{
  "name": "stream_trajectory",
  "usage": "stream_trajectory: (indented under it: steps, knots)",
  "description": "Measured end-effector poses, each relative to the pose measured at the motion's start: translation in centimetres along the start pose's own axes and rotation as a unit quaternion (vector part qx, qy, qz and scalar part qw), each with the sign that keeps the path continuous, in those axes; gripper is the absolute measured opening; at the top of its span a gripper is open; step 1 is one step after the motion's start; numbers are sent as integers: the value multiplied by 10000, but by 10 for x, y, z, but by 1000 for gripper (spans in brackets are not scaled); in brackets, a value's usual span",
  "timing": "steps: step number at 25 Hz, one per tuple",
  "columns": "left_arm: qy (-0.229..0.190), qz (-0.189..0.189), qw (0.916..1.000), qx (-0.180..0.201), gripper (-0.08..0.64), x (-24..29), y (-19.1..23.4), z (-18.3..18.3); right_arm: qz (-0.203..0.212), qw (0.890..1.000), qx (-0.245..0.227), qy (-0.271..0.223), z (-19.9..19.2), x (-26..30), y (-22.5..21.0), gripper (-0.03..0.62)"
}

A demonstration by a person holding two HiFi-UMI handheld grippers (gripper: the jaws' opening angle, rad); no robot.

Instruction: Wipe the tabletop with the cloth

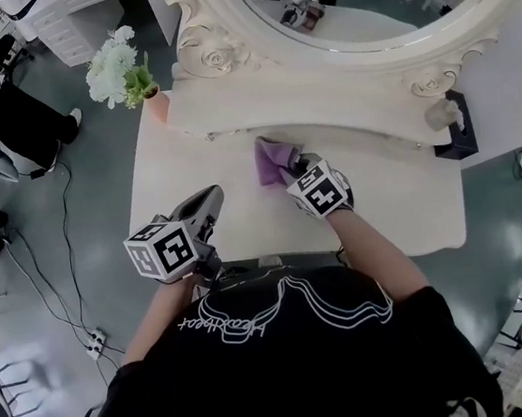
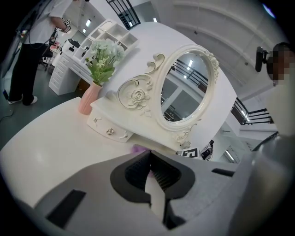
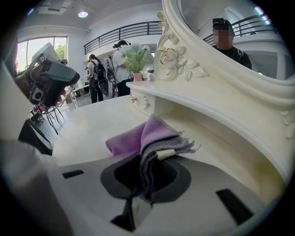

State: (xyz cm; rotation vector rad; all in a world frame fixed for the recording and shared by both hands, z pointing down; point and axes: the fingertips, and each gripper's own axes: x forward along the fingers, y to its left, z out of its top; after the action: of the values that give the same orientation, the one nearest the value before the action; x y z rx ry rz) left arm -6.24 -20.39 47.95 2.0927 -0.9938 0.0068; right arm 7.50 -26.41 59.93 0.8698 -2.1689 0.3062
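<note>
A purple cloth (image 1: 274, 161) lies bunched on the cream tabletop (image 1: 190, 164), close under the dresser's drawer shelf. My right gripper (image 1: 305, 164) is shut on the cloth (image 3: 146, 138), whose folded grey-purple edge is pinched between the jaws while the rest rests on the tabletop (image 3: 92, 124). My left gripper (image 1: 213, 199) hovers over the table's front left, jaws closed with nothing in them; in the left gripper view my left gripper (image 2: 150, 170) shows its pads together, and a sliver of cloth (image 2: 139, 149) peeks beyond.
A pink vase with white flowers (image 1: 124, 73) stands at the table's back left. An ornate oval mirror (image 1: 378, 9) rises behind the drawer shelf (image 1: 323, 101). A black box (image 1: 459, 127) sits at the right end. Chairs and cables lie on the floor at left (image 1: 15, 129).
</note>
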Motion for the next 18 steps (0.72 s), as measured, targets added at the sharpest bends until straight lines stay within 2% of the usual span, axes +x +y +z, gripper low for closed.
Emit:
stream_trajectory:
  steps: [9, 18]
  knots:
    - [63, -185, 9998, 102, 5, 5, -12, 4, -302, 9991, 249, 165, -20, -15, -19, 51]
    - [606, -585, 9964, 112, 5, 23, -12, 1, -756, 9951, 518, 372, -33, -28, -32, 51]
